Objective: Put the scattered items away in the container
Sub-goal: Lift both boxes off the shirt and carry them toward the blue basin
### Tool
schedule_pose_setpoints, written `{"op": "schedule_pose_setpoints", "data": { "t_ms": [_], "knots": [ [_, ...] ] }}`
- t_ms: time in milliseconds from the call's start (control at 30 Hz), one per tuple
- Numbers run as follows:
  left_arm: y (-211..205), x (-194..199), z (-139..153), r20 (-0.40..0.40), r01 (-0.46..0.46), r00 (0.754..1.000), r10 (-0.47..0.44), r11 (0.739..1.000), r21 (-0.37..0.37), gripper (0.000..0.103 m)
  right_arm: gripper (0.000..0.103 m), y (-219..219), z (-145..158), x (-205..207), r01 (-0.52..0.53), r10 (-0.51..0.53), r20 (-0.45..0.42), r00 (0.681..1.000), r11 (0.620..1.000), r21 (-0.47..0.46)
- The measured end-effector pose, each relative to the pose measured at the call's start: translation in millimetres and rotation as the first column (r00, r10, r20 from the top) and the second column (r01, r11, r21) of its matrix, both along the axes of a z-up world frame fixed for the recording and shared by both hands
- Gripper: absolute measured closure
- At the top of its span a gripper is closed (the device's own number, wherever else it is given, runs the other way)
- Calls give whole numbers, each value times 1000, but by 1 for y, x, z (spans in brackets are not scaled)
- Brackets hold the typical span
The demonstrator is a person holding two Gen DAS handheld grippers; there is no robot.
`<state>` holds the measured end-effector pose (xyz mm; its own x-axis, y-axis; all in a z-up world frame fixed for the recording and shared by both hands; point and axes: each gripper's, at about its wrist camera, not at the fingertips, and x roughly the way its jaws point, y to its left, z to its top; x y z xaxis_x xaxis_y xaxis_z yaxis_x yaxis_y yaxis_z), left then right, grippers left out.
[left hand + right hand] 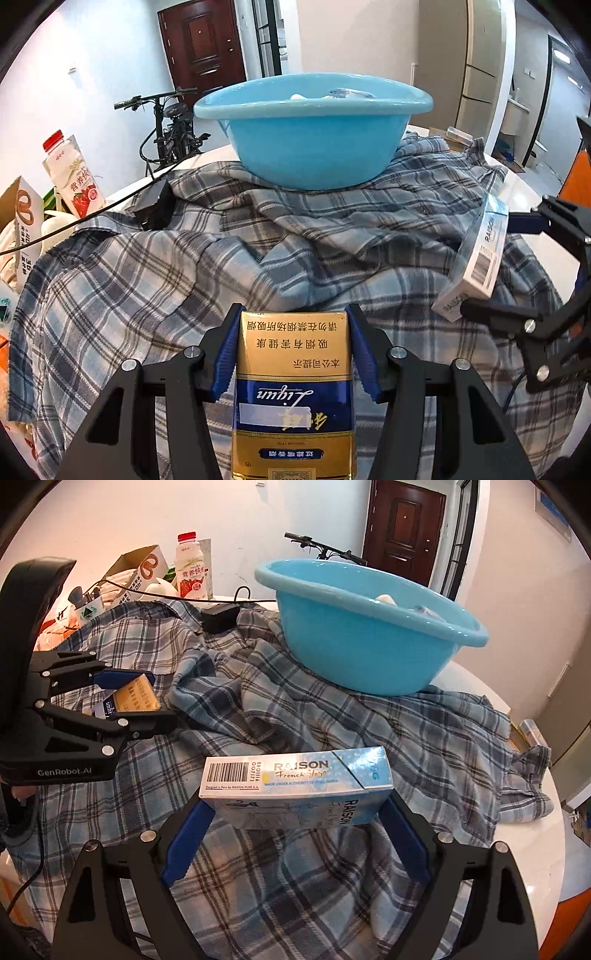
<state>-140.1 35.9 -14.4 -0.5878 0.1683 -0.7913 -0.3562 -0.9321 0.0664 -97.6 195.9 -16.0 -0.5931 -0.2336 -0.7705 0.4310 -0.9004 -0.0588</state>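
Left tool (291, 354) clamps gold pack (293, 391); right tool (295, 834) clamps blue carton (295, 786).

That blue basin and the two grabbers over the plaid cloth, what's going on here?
A person is tidying with a gripper in each hand. The left gripper is shut on a gold and blue cigarette pack; the right gripper is clamped on a light blue cigarette pack. Both are held above the plaid cloth, short of the blue basin, which already holds a few items.
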Motion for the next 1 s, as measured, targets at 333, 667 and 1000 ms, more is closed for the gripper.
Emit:
{"op": "schedule_pose_setpoints", "data": {
  "t_ms": [333, 667, 1000],
  "knots": [
    [34, -8, 23, -71, 50, 996, -52, 999, -20, 46, 14, 20, 10, -8, 14, -14, 3, 1000, 1000, -17],
    [60, -30, 41, -94, 82, 992, -81, 997, 1, 46, 14, 31, 34, -22, 20, -24, -51, 998, 998, -65],
    [67, -49, 47, -81, 83, 994, -78, 995, 53, 46, 14, 53, 54, -41, 62, -71, -81, 994, 993, -105]
  ]
}}
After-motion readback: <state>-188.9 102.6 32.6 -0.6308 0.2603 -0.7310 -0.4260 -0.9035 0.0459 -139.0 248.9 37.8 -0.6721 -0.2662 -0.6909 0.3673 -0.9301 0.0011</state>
